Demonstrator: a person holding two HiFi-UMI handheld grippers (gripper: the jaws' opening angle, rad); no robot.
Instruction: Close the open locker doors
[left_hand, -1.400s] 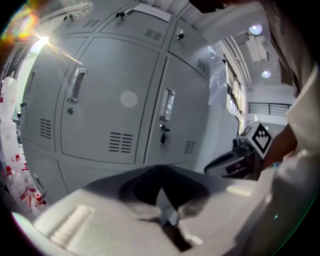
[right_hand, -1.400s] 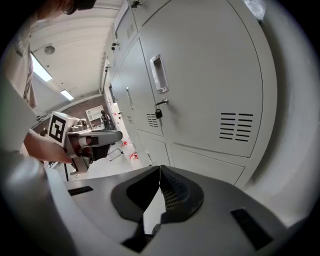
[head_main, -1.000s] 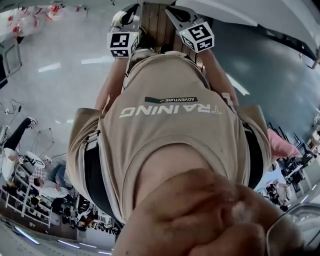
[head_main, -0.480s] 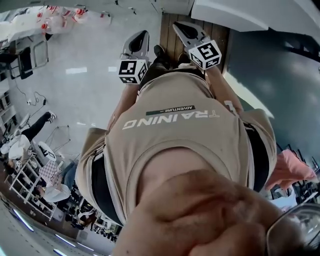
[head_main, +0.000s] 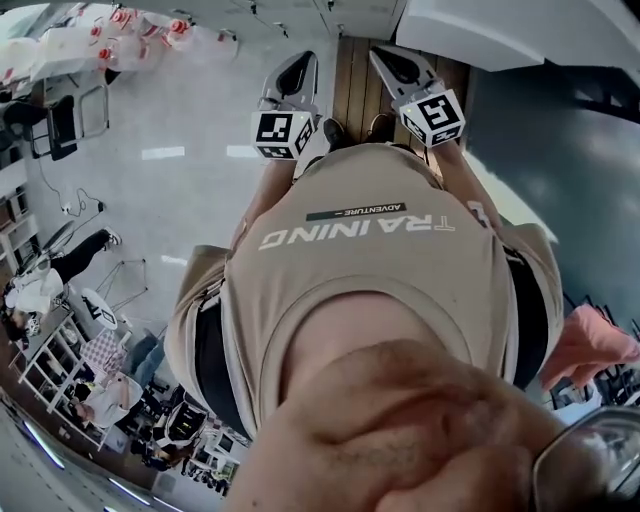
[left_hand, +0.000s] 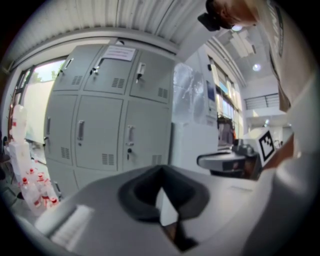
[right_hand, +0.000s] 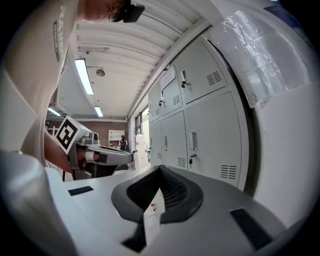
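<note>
A bank of grey lockers (left_hand: 105, 125) fills the left gripper view, and every door that shows lies flat and shut, handles and keys in place. The same lockers (right_hand: 200, 130) run along the right side of the right gripper view. My left gripper (left_hand: 161, 170) is shut with nothing in it and points at the lockers from some way off. My right gripper (right_hand: 160, 169) is shut and empty too. In the head view both the left gripper (head_main: 290, 85) and the right gripper (head_main: 405, 70) are held side by side in front of my chest.
A tall white unit wrapped in plastic film (left_hand: 192, 115) stands right of the lockers. Several red-capped bottles (left_hand: 35, 192) sit on the floor at the lockers' left. A wooden floor strip (head_main: 355, 90) lies under the grippers. People (head_main: 50, 285) are far off at the left.
Both grippers have slid lower and to the right in the head view while staying side by side. More of the pale floor and the bottles shows at the top left.
</note>
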